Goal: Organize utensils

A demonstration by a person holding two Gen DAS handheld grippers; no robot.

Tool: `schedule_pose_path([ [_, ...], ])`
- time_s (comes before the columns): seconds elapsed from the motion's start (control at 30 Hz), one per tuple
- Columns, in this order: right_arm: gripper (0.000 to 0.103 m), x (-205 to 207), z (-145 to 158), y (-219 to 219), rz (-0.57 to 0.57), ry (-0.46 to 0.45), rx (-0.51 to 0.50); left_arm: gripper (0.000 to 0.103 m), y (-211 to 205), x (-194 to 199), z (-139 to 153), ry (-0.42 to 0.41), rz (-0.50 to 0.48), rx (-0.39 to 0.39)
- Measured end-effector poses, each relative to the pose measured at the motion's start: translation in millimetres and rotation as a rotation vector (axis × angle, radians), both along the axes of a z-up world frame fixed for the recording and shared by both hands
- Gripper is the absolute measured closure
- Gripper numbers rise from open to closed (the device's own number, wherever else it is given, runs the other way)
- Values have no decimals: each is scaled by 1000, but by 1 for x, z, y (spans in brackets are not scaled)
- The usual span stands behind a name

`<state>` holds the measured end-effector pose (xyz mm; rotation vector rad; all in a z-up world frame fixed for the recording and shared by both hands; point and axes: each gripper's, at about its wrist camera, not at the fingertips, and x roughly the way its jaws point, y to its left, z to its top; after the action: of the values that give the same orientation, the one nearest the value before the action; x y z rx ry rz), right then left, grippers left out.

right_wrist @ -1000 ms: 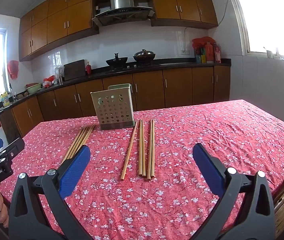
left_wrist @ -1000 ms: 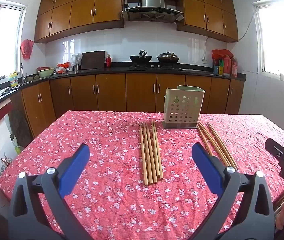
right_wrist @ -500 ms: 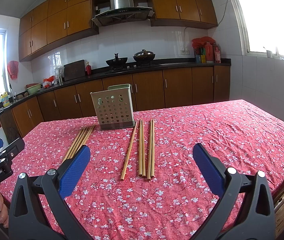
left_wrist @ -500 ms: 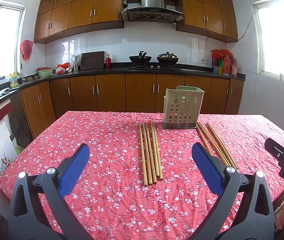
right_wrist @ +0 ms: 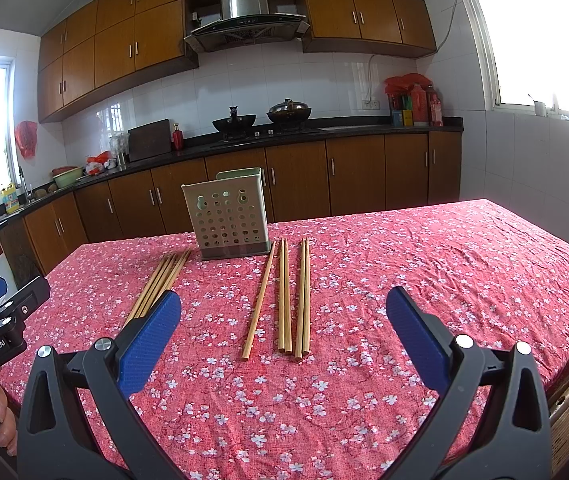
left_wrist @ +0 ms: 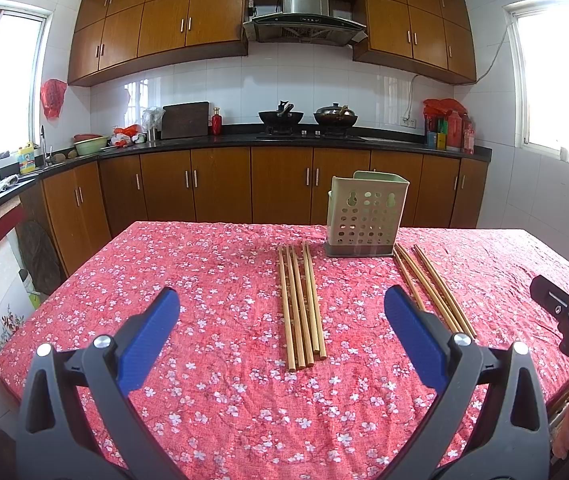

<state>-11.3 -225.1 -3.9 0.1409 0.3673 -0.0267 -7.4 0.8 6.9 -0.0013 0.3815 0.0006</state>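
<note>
The left gripper (left_wrist: 280, 328) holds its blue-padded fingers (left_wrist: 150, 330) spread wide with nothing between them, hovering above the near edge of the counter (left_wrist: 204, 272), which wears a red flowered cloth. Ahead of those fingers lies the left bundle of chopsticks (left_wrist: 302, 304), several wooden sticks side by side and touching, their far ends pointing at the far edge. The right gripper (right_wrist: 282, 330) likewise has its fingers (right_wrist: 414, 334) spread apart and empty, poised over the near edge further toward the right side. In front of it lies the right group of chopsticks (right_wrist: 284, 296): one stick lies slanted, then two close pairs run straight toward the far edge.

Between the two sets of sticks, close to the far edge of the counter, stands the perforated holder (left_wrist: 364, 216), a pale green upright box on a dark base; the far tips of both groups reach just beside its base. The right gripper's black body shows at the edge of the left wrist view, a person's fingertips below it.

Behind the counter runs a kitchen worktop (left_wrist: 244, 140) with two woks (left_wrist: 308, 118) on a stove.
</note>
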Motion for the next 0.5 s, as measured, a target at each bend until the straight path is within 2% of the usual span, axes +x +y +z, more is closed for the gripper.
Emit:
schedule_pose_path([
  [0.5,2,0,0,0,0,0,1,4,-10,4,0,0,-1,1],
])
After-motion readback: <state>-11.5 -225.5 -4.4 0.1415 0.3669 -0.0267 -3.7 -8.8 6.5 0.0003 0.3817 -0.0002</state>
